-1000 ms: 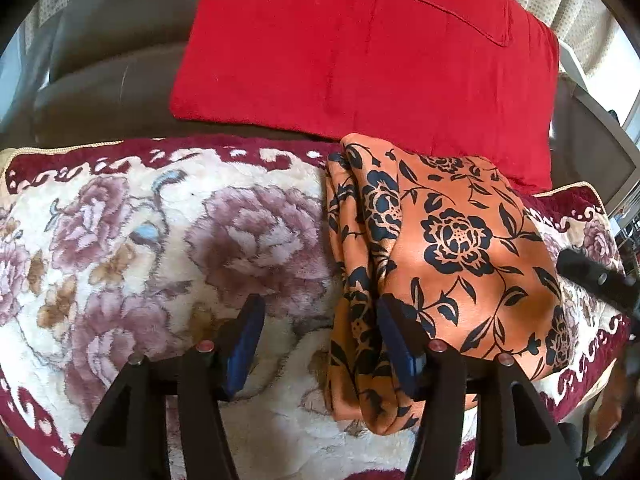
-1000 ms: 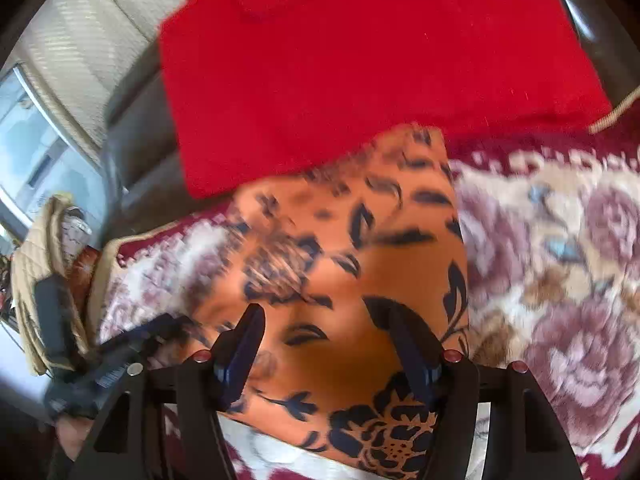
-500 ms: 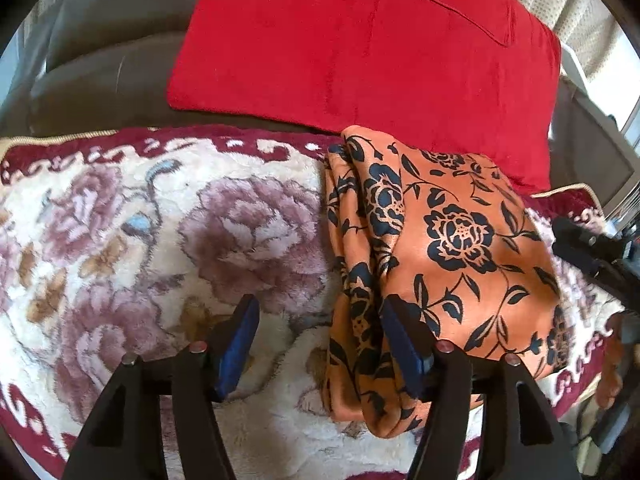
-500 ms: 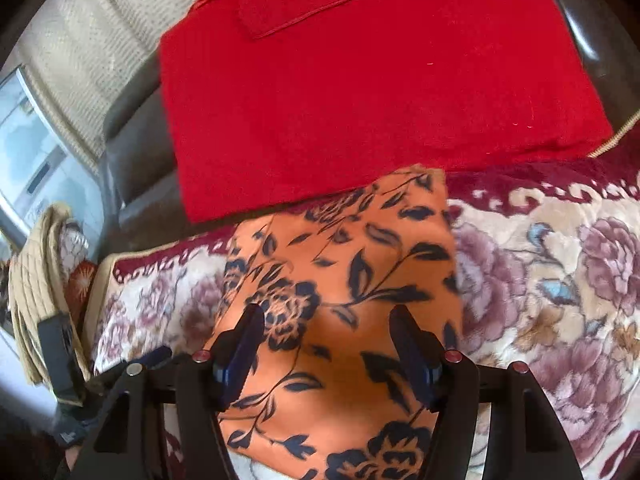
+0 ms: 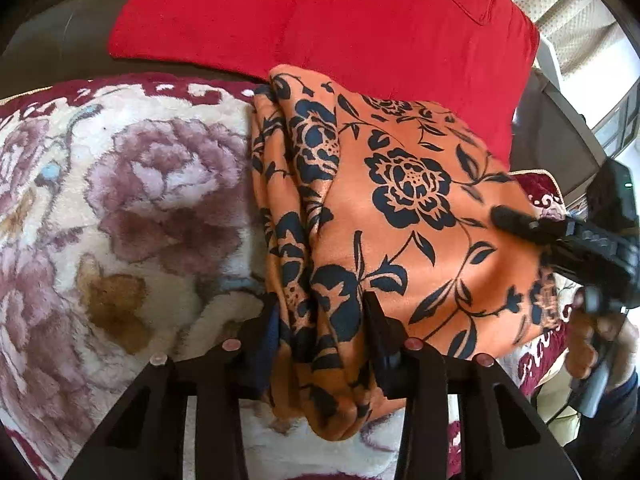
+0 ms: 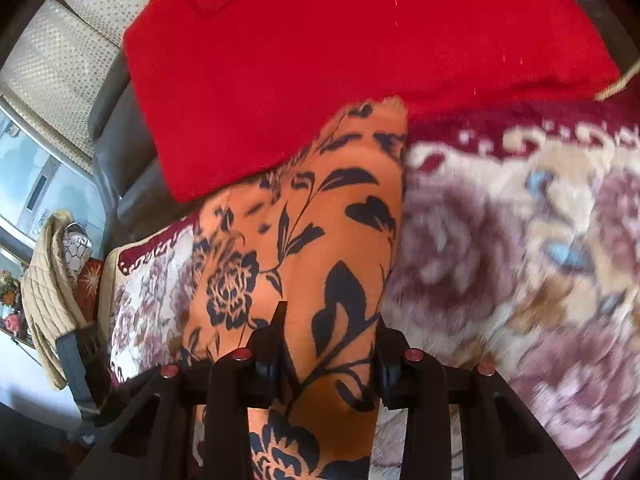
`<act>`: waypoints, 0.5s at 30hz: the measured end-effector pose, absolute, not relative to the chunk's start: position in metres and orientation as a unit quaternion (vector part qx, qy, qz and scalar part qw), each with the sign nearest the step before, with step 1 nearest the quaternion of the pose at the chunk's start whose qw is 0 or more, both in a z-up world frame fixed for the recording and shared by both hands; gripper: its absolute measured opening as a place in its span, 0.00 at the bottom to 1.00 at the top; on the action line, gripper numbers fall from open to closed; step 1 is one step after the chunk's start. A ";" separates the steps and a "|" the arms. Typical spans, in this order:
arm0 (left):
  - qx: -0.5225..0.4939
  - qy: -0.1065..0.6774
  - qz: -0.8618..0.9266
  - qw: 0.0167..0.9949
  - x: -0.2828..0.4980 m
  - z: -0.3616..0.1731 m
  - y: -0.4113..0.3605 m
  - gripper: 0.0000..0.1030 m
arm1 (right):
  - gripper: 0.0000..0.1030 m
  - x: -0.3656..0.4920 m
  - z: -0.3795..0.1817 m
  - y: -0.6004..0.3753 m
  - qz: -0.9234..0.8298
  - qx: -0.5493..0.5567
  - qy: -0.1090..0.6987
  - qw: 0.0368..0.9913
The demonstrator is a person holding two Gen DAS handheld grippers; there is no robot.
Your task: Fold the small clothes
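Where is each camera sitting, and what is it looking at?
Left wrist: rides on the left hand-held gripper, looking along its fingers at the bunched edge of the orange flowered cloth; the right hand-held gripper and a hand show too.
Right wrist: rides on the right hand-held gripper, looking along the same cloth.
Both see the cloth, the red cushion and the flowered blanket.
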State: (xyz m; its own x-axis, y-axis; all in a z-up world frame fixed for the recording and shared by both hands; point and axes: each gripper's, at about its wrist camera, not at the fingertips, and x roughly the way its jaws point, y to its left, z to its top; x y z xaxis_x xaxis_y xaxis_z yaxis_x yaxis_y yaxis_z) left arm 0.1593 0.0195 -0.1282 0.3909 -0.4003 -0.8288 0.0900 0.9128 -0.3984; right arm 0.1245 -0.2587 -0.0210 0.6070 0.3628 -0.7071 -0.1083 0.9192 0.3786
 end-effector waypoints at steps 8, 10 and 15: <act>-0.143 0.516 -0.091 0.840 0.143 -0.112 0.038 0.64 | 0.65 0.073 -0.024 -0.262 0.084 0.155 0.376 0.909; -0.126 0.509 -0.071 0.849 0.135 -0.103 0.038 0.72 | 0.65 0.042 -0.003 -0.242 0.069 0.108 0.322 0.938; -0.114 0.500 -0.040 0.858 0.108 -0.089 0.040 0.73 | 0.73 -0.003 -0.005 -0.185 0.129 0.009 0.270 0.954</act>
State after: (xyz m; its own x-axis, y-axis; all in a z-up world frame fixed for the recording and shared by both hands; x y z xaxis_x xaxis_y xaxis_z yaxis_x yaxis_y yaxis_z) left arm 0.1079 0.0404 -0.0892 0.4972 -0.1829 -0.8481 -0.0457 0.9706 -0.2362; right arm -0.0027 -0.1847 -0.0053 0.8209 0.2510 -0.5130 -0.2412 0.9666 0.0870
